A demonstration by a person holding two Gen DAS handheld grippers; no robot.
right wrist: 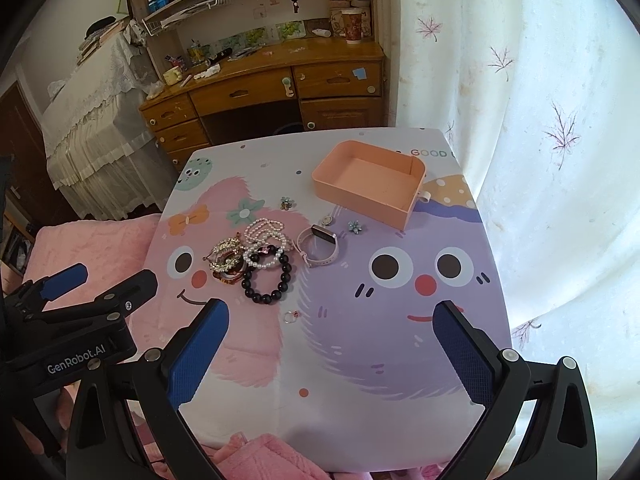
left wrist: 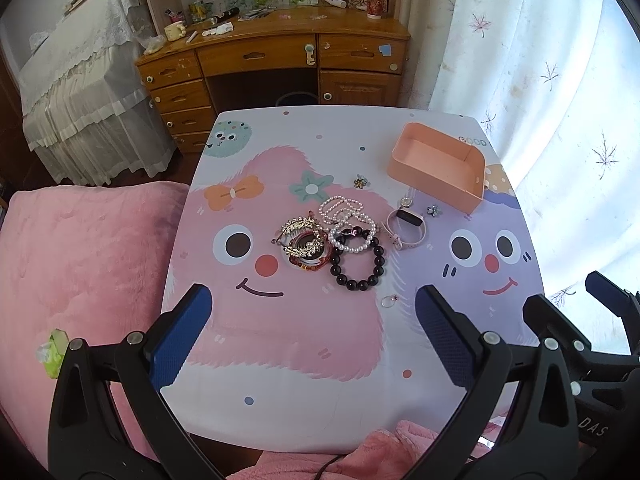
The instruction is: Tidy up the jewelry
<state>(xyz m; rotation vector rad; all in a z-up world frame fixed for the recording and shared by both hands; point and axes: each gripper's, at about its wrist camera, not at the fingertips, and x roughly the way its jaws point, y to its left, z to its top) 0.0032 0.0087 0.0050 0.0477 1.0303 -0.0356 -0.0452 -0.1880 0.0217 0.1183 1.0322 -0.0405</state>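
On the cartoon-print table (left wrist: pixel 280 360) sits a loose heap of jewelry, none of it sorted yet. Peach tray (left wrist: pixel 436 168) stands at the far right corner, empty (interior bare in both views). Heap is mid-table: black bead bracelet (left wrist: pixel 357 260) nearest, touching a pearl bracelet (left wrist: pixel 354 236) with more pearl strands behind; gold leaf brooch (left wrist: pixel 300 236) lies on a reddish bangle at the left edge of the pile. Pink-strap watch (left wrist: pixel 404 230) lies just right of the pearls, between the heap and the tray. Small ring (left wrist: pixel 389 300) sits alone, nearer than the beads. Two little flower pieces lie apart: one (left wrist: pixel 362 181) left of the tray, one (left wrist: pixel 433 210) just beside the tray's near corner.

Left claw (left wrist: pixel 312 320) hovers over the near side of the table, fingers wide apart, holding nothing. Right claw (right wrist: pixel 332 340) is likewise spread wide and empty, over the purple face print, beside the left one.

Step in hand, as I judge it: the very start, picking a first item. Next move likely calls for dropping one claw onto a single piece. The ring or watch looks easiest since both lie clear of the tangle; the ring is thin and flat, so a low, precise pinch is needed. Pulling from the heap risks dragging neighbours along.
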